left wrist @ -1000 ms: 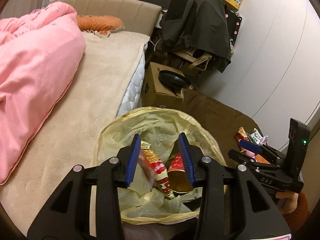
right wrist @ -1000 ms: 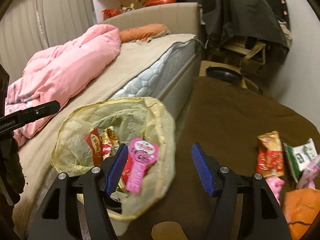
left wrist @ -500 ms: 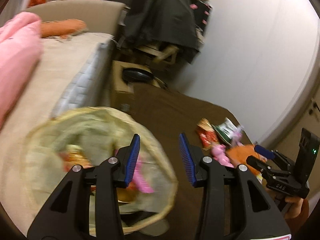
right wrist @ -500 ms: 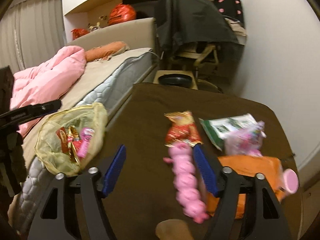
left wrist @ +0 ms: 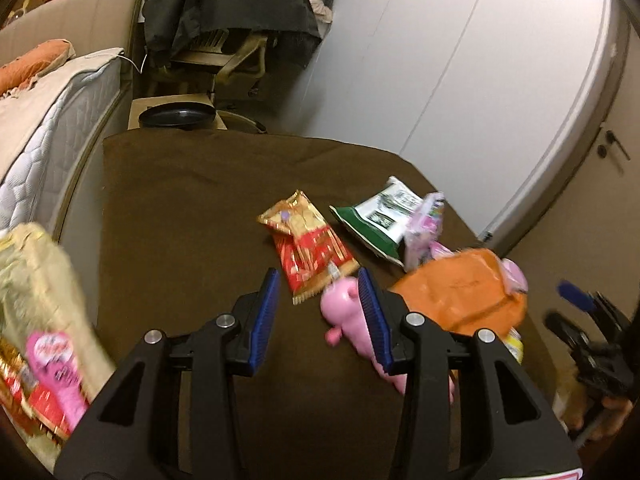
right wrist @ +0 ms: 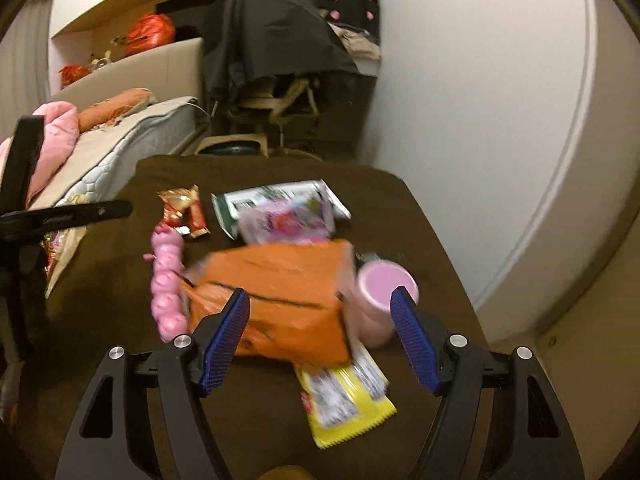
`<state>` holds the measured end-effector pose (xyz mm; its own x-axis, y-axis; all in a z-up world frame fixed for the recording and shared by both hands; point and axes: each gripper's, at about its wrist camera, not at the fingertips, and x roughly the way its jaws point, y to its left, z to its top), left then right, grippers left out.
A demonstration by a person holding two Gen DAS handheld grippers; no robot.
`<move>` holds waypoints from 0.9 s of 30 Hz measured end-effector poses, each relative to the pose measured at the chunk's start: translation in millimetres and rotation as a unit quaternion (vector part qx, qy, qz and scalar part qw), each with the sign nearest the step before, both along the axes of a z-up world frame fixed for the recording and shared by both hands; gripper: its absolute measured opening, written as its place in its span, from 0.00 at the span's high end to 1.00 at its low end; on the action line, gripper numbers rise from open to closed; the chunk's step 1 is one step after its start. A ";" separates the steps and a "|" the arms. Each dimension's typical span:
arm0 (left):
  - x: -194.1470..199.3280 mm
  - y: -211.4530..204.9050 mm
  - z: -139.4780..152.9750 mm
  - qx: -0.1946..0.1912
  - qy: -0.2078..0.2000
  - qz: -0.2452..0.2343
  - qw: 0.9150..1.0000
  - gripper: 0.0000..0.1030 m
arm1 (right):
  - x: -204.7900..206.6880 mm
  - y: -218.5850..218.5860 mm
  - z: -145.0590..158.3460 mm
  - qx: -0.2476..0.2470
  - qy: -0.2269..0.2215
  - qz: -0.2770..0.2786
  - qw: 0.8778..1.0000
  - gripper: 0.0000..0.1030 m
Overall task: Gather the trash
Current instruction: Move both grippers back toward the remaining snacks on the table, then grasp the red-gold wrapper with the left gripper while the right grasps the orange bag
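Both grippers over the brown-covered counter (left wrist: 180,208), pointing down at the litter.

Left gripper (left wrist: 318,316): fingers (left wrist: 262,316) about half apart, nothing gripped. Pink pig-shaped string (left wrist: 348,320) lies on the cloth under the right-hand finger, partly hidden by it; touching or not, cannot tell. Red-gold snack wrapper (left wrist: 310,246) just ahead of the tips. Green-white packet (left wrist: 380,220) and purple-pink packet (left wrist: 424,224) beyond, orange bag (left wrist: 460,296) to the right of them.

Right gripper (right wrist: 320,332): fingers (right wrist: 414,340) wide apart, nothing held. Orange bag (right wrist: 276,296) sits ahead between the tips, apart from both pads. Pink-lidded cup (right wrist: 382,292) beside the bag, near the right finger. Yellow packet (right wrist: 346,400) pokes out from under the bag, nearest the camera. Pig string (right wrist: 168,280) along the bag's left edge.

Yellowish trash bag (left wrist: 36,280) at far left of left view, off the counter's edge beside the bed (left wrist: 52,92); red-gold wrappers and a pink packet (left wrist: 56,364) already in its mouth.

Motion blur on most items.
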<state>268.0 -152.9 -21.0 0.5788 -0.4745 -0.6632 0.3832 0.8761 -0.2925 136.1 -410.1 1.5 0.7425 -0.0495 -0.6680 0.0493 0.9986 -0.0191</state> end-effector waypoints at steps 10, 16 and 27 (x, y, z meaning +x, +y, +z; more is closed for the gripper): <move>65.6 -27.5 -33.4 0.012 0.081 0.032 0.996 0.54 | -18.6 -22.0 -22.3 0.016 0.011 -0.021 1.000 0.33; 55.6 -18.3 -31.3 -0.002 0.083 0.025 0.996 0.75 | -21.2 -28.4 -28.9 0.043 0.021 -0.014 0.999 0.33; 11.5 33.4 34.8 -0.016 0.025 0.055 0.998 0.76 | 16.4 -18.7 -25.1 0.083 0.000 -0.024 0.996 0.34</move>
